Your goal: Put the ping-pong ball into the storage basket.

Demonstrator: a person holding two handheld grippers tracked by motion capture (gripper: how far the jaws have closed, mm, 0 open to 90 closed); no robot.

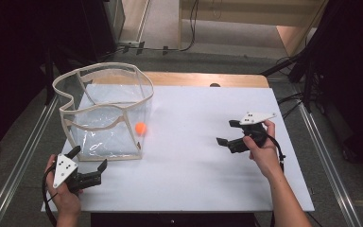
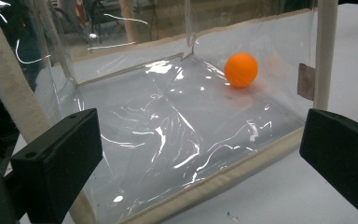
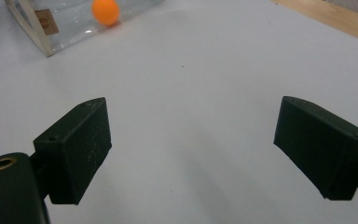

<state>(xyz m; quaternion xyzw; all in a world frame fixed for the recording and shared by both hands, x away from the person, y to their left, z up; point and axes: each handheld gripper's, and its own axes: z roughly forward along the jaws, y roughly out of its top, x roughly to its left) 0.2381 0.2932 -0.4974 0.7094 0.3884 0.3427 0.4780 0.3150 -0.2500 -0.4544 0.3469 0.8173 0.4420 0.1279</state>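
While both tongs are empty, the layout reads like this, biggest first:

surface (image 1: pixel 203 156): white sheet over a wooden top, mostly bare; gives the ball room to roll and both hands room to work.

clear bag (image 1: pixel 105 113): transparent plastic tote with cream fabric trim, standing upright at the left rear of the surface, mouth up and sagging wavy; see-through walls leave the contents visible from any side.

left tongs (image 1: pixel 90 163): spread, pinching nothing; held low just in front of the bag's near bottom edge, pointed at it, likely placed to steady or grab the bag.

right tongs (image 1: pixel 228 133): spread wide, nothing between them; hovering over bare surface well to the right of the bag, aimed toward the ball's corner, so probably the reaching hand.

orange ball (image 1: pixel 141 127): small, round, looks like a ping-pong ball; left gripper view puts it inside the bag on its floor, near the right-hand corner post. Sits in the corner because the walls stop it.
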